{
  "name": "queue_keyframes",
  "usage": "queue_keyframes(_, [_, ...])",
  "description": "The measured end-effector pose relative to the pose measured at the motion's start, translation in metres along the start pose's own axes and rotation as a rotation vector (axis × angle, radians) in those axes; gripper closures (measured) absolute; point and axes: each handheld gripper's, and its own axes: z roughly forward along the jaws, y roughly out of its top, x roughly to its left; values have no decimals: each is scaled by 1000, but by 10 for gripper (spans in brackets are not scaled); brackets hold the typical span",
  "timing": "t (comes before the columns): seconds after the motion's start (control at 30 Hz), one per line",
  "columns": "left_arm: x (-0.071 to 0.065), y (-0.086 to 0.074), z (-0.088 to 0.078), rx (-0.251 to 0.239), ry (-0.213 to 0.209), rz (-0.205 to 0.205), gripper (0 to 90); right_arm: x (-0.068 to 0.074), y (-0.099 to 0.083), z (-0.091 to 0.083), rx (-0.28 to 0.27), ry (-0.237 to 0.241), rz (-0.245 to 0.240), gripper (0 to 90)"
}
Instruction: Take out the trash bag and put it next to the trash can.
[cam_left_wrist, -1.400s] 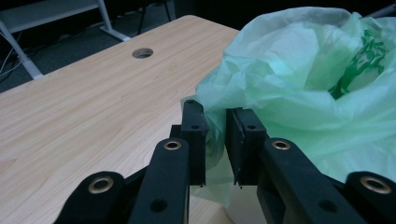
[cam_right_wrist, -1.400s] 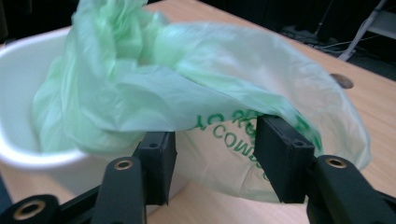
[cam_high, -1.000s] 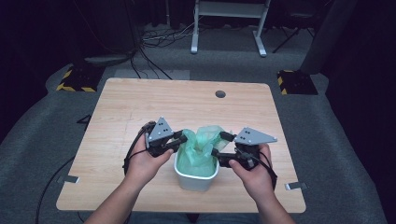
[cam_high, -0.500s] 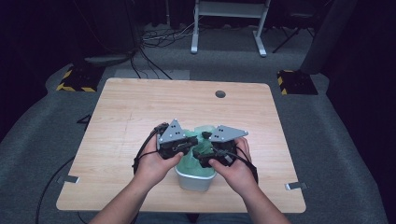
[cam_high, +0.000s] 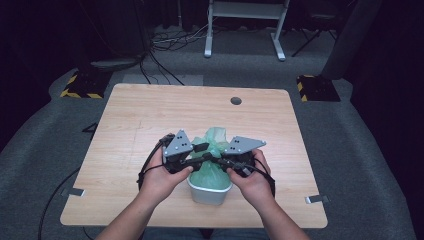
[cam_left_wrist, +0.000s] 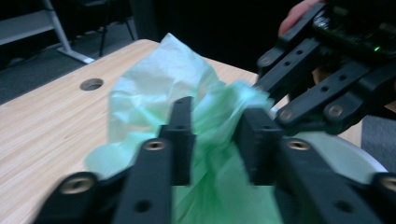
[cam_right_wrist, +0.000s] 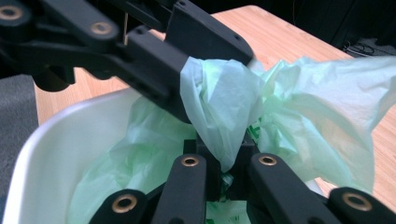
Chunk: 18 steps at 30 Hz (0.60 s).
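**High view: both grippers meet at the bag neck**

High view: green plastic bag (cam_high: 210, 167) sits in a small white bin (cam_high: 209, 192) at the near-mid edge of the wooden table (cam_high: 150, 115), its top bunched up above the rim.

Right gripper (cam_high: 224, 162): jaws have just been closing and are now pressed together, pinching a fold of the bag film (right gripper view, film caught between the pads (cam_right_wrist: 212, 175)).

Left gripper (cam_high: 196, 159): jaws have just been opening; now partly spread w/ bag film between them, pads (cam_left_wrist: 182, 135) not clearly pressing.

Vs. a sec ago: hands were apart, one each side of the bin, bag mouth stretched wide; now they're close together over the middle, mouth gathered into a neck.

Likely meaning: grip is passing left to right, prob. to twist or knot the bag shut. Risk: thin film slips or tears if pulled hard.
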Motion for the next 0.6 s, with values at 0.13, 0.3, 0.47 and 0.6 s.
queue_keyframes(0.13, [5, -8, -12, -26, 24, -20, 575, 0, 1, -5, -30, 3, 9, 881])
queue_keyframes(0.3, [9, -18, -27, -35, 70, -35, 513, -1, 4, -11, -60, -6, 16, 883])
queue_keyframes(0.47, [11, -32, -35, -21, 85, -51, 522, -3, 6, -15, -87, -10, 29, 885])
queue_keyframes(0.6, [11, -37, -40, -27, 85, -62, 523, -3, 8, -17, -100, -13, 30, 887])
